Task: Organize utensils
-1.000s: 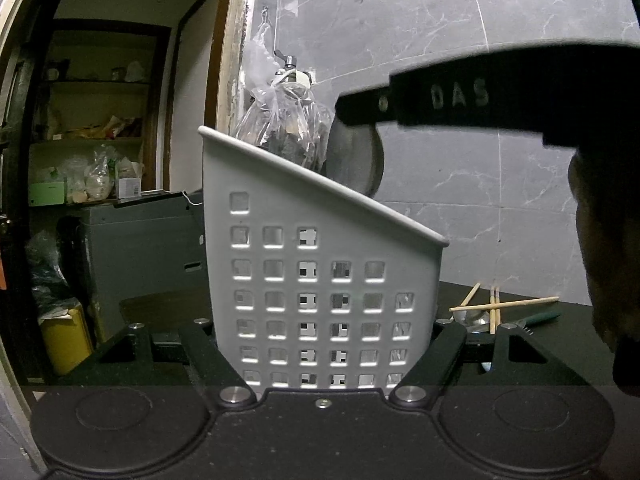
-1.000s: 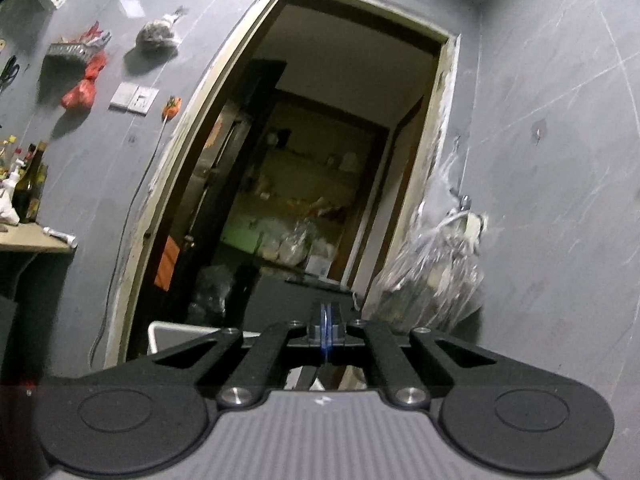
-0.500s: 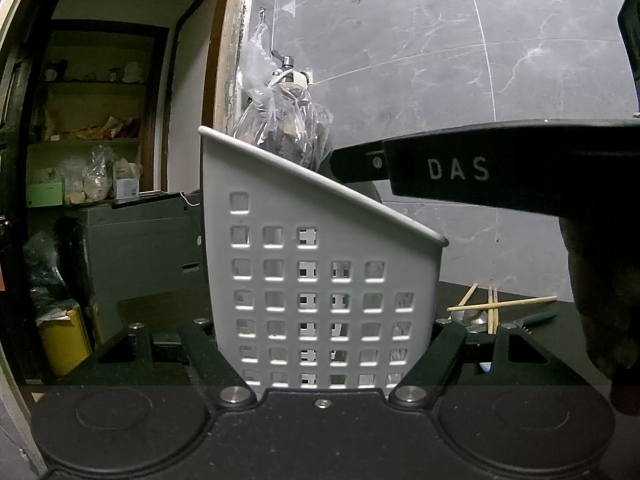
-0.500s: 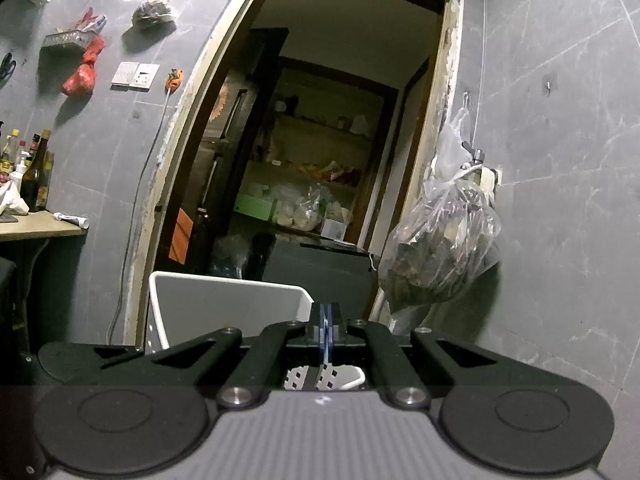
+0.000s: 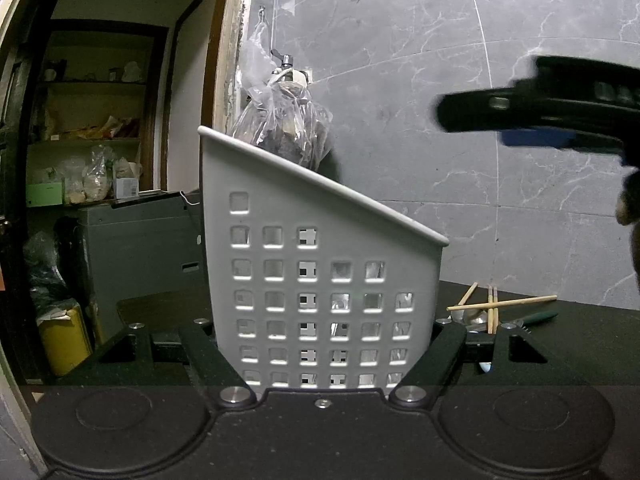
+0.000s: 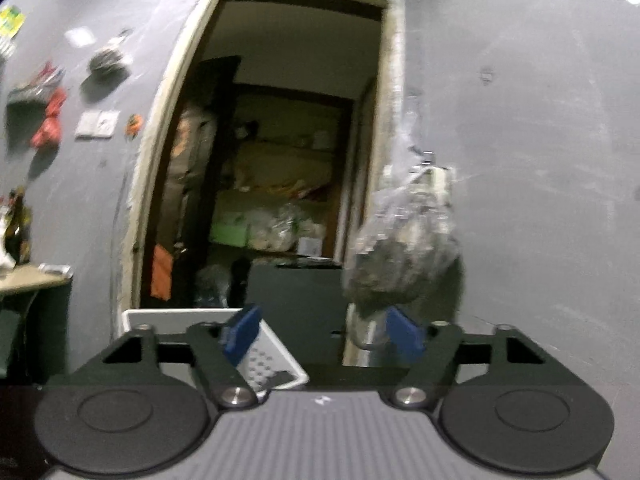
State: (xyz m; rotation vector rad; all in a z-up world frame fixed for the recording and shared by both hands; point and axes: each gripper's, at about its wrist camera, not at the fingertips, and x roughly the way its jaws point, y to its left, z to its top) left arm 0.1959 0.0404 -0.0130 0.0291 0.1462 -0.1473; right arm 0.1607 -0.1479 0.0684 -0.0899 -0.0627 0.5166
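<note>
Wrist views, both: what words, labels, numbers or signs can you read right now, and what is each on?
Nothing reads cleanly.
Lettering on the side of the right claw, whose jaws have just been opening with nothing between them: motion-blurred, unreadable.
Green box: print too small.
Yellow-green wall sticker: blurred.
White mark on the right claw's body: a small logo, not legible letters.

Grey marble-tiled wall, open doorway, cluttered pantry shelves, dim light
</note>
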